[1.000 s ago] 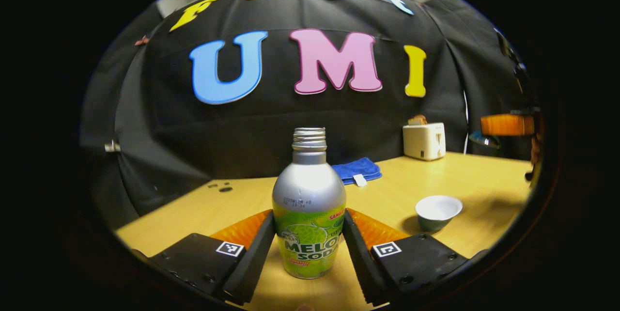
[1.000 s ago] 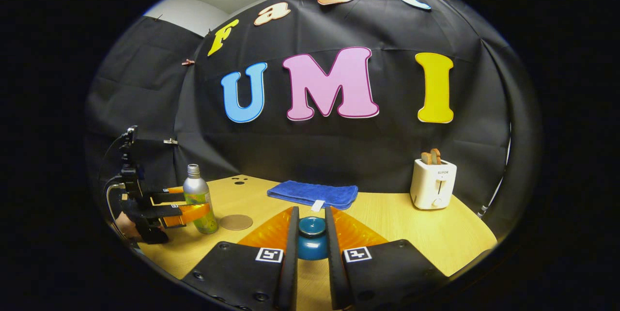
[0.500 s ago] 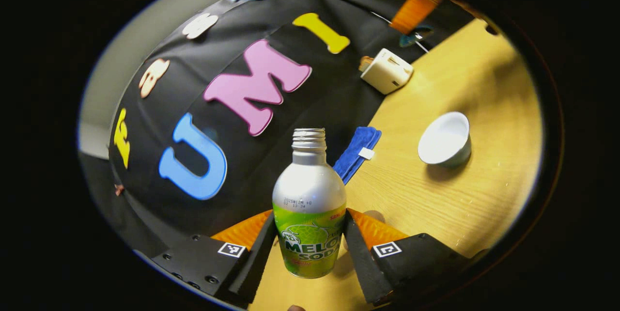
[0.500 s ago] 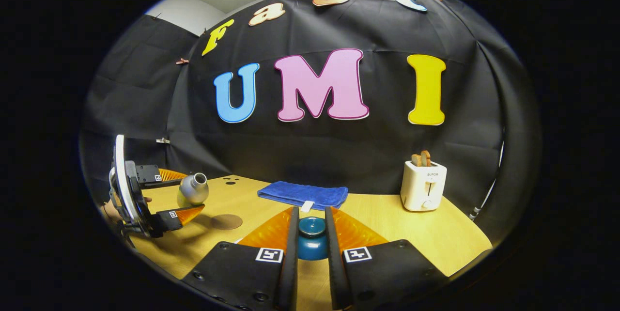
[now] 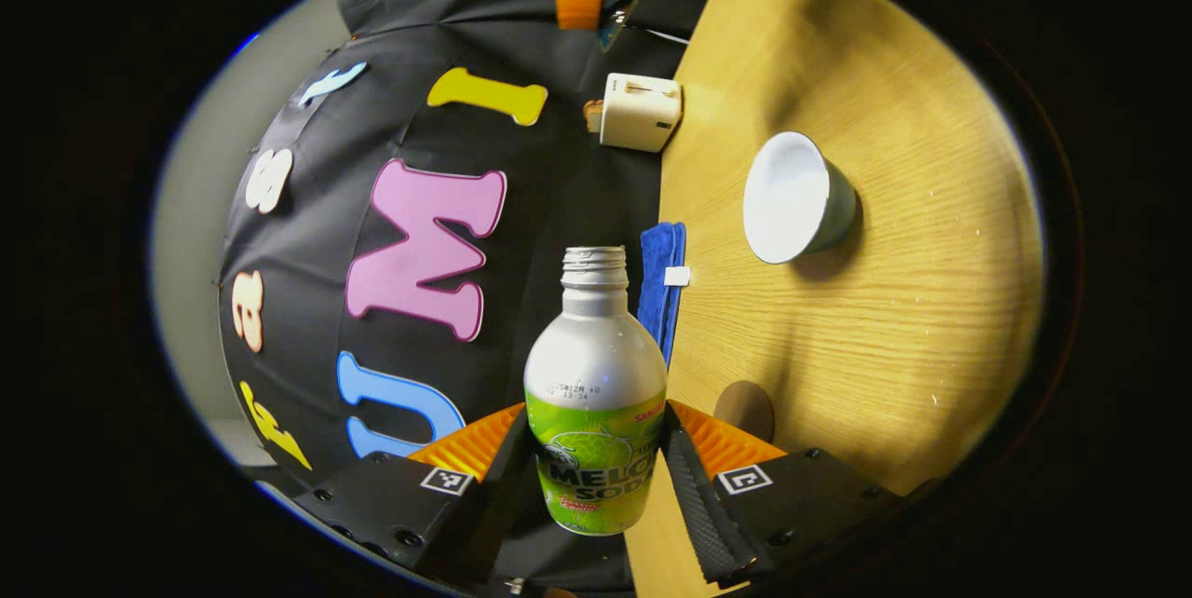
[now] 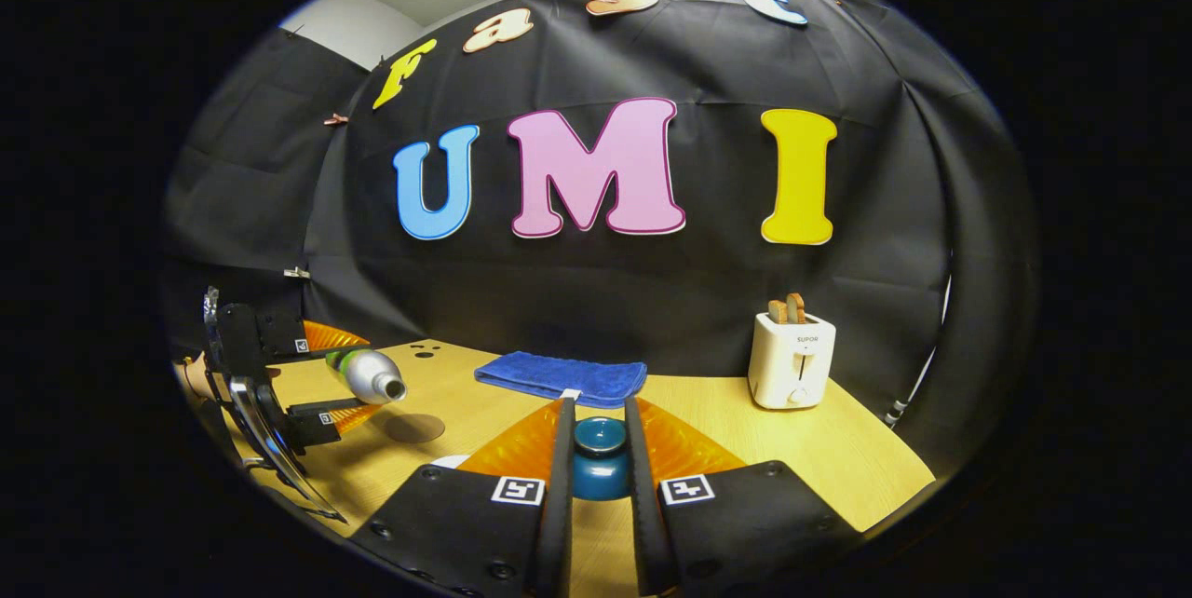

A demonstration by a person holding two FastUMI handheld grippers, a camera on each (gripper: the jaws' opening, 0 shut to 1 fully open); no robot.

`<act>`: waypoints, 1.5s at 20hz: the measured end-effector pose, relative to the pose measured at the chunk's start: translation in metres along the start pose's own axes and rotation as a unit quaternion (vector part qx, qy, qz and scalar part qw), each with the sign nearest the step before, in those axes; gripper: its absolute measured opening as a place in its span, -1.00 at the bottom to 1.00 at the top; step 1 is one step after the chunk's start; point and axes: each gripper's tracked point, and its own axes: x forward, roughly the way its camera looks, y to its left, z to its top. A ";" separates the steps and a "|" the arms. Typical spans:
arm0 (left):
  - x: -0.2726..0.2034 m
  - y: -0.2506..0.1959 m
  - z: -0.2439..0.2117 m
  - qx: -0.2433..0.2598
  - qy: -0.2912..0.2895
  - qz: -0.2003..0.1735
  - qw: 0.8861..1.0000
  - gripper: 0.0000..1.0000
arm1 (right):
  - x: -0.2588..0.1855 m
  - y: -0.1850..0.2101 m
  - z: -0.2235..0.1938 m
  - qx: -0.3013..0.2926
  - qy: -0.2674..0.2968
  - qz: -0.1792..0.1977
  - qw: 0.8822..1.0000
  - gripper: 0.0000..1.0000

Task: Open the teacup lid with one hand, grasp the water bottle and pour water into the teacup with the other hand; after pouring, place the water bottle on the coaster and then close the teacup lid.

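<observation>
Both grippers are pinching: my left gripper (image 5: 596,477) grips the smooth, slippery aluminium soda bottle (image 5: 594,412) low on its label, tipped sideways. My right gripper (image 6: 598,472) clamps the small, fragile teacup lid (image 6: 599,458); the open teacup (image 5: 796,197) waits mid-table.

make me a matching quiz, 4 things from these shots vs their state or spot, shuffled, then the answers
Things:
1. water bottle
2. teacup
3. teacup lid
4. coaster

States:
A. bare on the table, nothing on it
B. held between the right tool's fingers
C. open, lid off, standing on the table
D. tipped on its side in the left tool

Pairs: 1-D, 2-C, 3-B, 4-A
</observation>
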 end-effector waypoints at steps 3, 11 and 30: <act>0.009 -0.003 0.001 0.043 -0.004 -0.014 0.999 0.60 | -0.002 -0.001 0.001 -0.005 -0.001 -0.003 1.000 -0.39; 0.026 -0.008 0.008 0.135 -0.013 -0.034 0.990 0.60 | -0.004 -0.002 0.005 -0.004 -0.005 -0.002 1.000 -0.39; 0.031 0.007 0.018 0.229 -0.019 -0.031 0.973 0.62 | -0.007 -0.004 0.010 0.000 -0.013 -0.001 1.000 -0.39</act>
